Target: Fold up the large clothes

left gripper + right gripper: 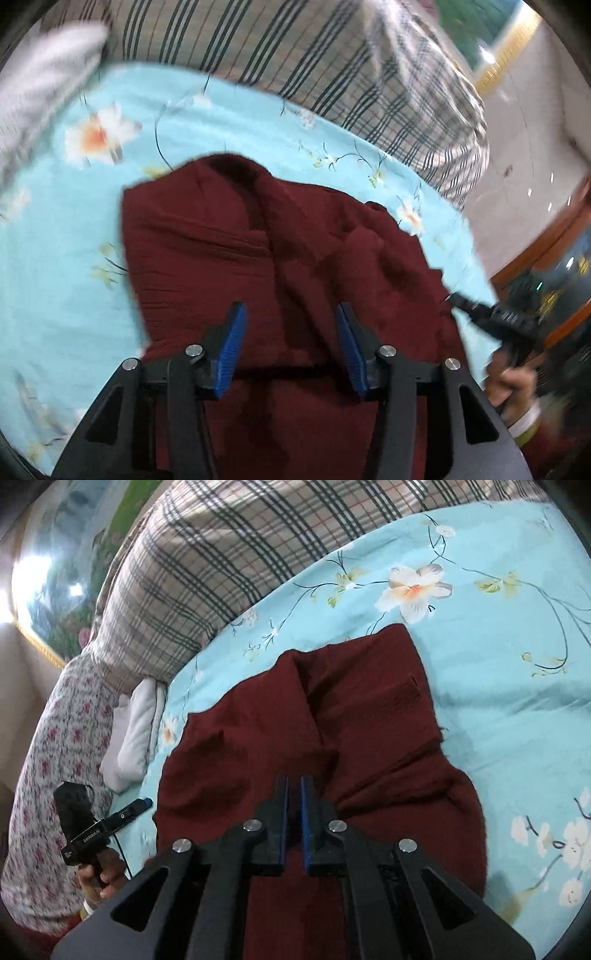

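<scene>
Left hand-held gripper [291, 325] gapes empty over the maroon garment [280, 251]; right hand-held gripper [294, 797] looks nearly closed, empty. Smooth wrinkles toward the bed [59, 236] edges before folding.

A dark red garment [332, 720] of matt, ribbed knit cloth is seen mid-frame. The bed sheet [498, 686] is smooth printed cotton-like cloth. Matt black plastic and shiny metal rivets [252, 825] are shown lower frame.

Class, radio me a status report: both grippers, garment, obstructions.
Left gripper open, empty. Right gripper nearly shut, nothing visibly held. Dark red knitted garment rumpled on floral blue bedsheet. No obstruction.
</scene>
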Tool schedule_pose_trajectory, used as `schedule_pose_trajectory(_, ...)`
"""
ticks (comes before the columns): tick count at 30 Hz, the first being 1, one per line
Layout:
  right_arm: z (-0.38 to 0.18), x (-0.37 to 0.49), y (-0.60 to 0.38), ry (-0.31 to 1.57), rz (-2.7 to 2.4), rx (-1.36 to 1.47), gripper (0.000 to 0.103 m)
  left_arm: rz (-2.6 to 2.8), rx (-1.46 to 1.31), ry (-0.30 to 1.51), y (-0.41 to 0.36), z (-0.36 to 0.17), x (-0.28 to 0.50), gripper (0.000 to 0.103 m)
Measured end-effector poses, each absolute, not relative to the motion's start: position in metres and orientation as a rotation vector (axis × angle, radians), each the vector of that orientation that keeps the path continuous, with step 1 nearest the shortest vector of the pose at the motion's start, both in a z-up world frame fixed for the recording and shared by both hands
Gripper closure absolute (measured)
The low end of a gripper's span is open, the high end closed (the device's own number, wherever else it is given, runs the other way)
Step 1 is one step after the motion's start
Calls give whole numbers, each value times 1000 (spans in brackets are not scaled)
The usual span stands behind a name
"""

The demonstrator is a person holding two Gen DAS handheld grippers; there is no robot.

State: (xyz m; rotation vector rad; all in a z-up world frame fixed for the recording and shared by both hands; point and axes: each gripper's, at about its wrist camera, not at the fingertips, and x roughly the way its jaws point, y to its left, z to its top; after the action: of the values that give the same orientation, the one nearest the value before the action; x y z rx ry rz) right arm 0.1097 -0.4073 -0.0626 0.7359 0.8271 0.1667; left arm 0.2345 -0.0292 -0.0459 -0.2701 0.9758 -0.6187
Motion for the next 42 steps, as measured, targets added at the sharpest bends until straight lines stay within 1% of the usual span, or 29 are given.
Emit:
schedule_pose_trajectory(2,-68,119,-405,843,159,755,82,-631,-289,1022,-42,-49,250,53)
schedule_pose_trajectory(3,-71,124,-404,851,154,765,64,-634,-279,1037,-49,-51,256,53)
schedule_pose_trajectory(4,-73,126,-403,852,148,770,49,-629,-258,1056,-60,-54,263,53)
schedule_pose_trajectory(5,-73,128,-403,853,141,773,49,-629,-246,1072,-65,-57,266,53)
schedule_pose_trajectory(7,-79,136,-400,880,151,778,49,-648,-232,1111,-79,-65,273,53)
schedule_pose_trajectory(9,-84,144,-392,924,162,759,49,-655,-208,1137,-88,-71,275,56)
schedule_pose_trajectory(11,-88,150,-383,961,169,731,54,-644,-168,1131,-97,-78,273,76)
schedule_pose_trajectory(12,-90,153,-378,977,178,716,70,-654,-166,1122,-98,-79,272,93)
schedule_pose_trajectory(13,-90,155,-375,987,182,703,93,-660,-173,1106,-97,-77,270,99)
schedule_pose_trajectory(14,-89,156,-373,987,184,692,98,-648,-178,1079,-93,-74,268,99)
schedule_pose_trajectory(15,-83,155,-373,963,184,676,98,-632,-183,1044,-89,-68,266,99)
schedule_pose_trajectory(18,-52,141,-385,807,174,660,98,-620,-246,928,-66,-44,258,99)
schedule_pose_trajectory(20,-47,136,-394,784,171,659,98,-612,-268,895,-52,-40,253,99)
schedule_pose_trajectory(23,-66,139,-392,873,182,650,98,-584,-233,937,-51,-58,253,99)
schedule_pose_trajectory(26,-88,139,-383,951,192,645,95,-559,-219,983,-49,-76,254,99)
schedule_pose_trajectory(29,-91,130,-386,934,186,662,95,-562,-225,984,-46,-80,253,99)
schedule_pose_trajectory(34,-83,127,-395,912,170,655,95,-562,-186,984,-44,-74,248,95)
schedule_pose_trajectory(39,-74,129,-388,909,184,606,95,-559,-175,982,-36,-68,240,95)
schedule_pose_trajectory(42,-77,129,-383,949,188,571,95,-560,-148,986,-35,-68,237,95)
